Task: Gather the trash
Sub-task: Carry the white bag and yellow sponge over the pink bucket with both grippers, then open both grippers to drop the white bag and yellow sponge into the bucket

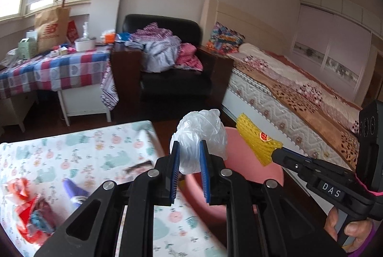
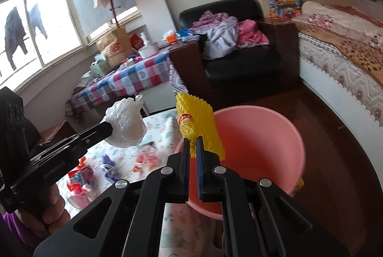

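Note:
My left gripper is shut on a crumpled clear plastic bag, held in the air at the near rim of a pink bucket. In the right wrist view the same bag hangs left of the bucket, over the table's corner. My right gripper is shut on a yellow foam net with a red sticker, above the bucket's left rim. In the left wrist view that net sticks out of the right gripper, over the bucket's right side.
A table with a floral cloth carries red wrappers and a purple scrap. Beyond stand a black armchair with clothes, a checked-cloth table and a bed. Dark wood floor surrounds the bucket.

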The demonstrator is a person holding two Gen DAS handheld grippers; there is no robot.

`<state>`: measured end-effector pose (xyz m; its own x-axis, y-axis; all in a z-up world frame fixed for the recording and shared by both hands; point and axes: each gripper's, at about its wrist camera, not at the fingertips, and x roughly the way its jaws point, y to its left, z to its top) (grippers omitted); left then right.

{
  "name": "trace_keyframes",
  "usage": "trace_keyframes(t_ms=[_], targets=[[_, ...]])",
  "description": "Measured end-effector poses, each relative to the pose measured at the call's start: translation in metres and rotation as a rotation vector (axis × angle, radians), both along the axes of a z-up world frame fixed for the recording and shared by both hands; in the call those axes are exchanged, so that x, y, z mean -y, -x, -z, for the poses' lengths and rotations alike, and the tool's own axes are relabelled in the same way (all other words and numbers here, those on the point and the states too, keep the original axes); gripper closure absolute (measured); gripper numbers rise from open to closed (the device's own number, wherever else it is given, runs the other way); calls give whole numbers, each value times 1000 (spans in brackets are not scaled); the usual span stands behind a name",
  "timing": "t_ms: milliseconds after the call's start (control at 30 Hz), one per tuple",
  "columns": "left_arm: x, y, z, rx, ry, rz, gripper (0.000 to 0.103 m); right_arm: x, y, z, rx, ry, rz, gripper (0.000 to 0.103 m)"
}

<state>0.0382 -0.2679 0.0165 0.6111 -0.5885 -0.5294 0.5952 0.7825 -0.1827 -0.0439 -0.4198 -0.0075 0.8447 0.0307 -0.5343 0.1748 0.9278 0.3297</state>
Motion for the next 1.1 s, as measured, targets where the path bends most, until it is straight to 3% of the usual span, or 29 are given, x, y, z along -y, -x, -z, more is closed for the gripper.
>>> trace_keyframes(t_ms=[567,1100], targets=[[96,-9,66,-126,-133,93,88,54,1,55,-122,-53,115,98],[108,-19,101,-212,-187,79,87,62,-7,83,-193,-82,137,98]])
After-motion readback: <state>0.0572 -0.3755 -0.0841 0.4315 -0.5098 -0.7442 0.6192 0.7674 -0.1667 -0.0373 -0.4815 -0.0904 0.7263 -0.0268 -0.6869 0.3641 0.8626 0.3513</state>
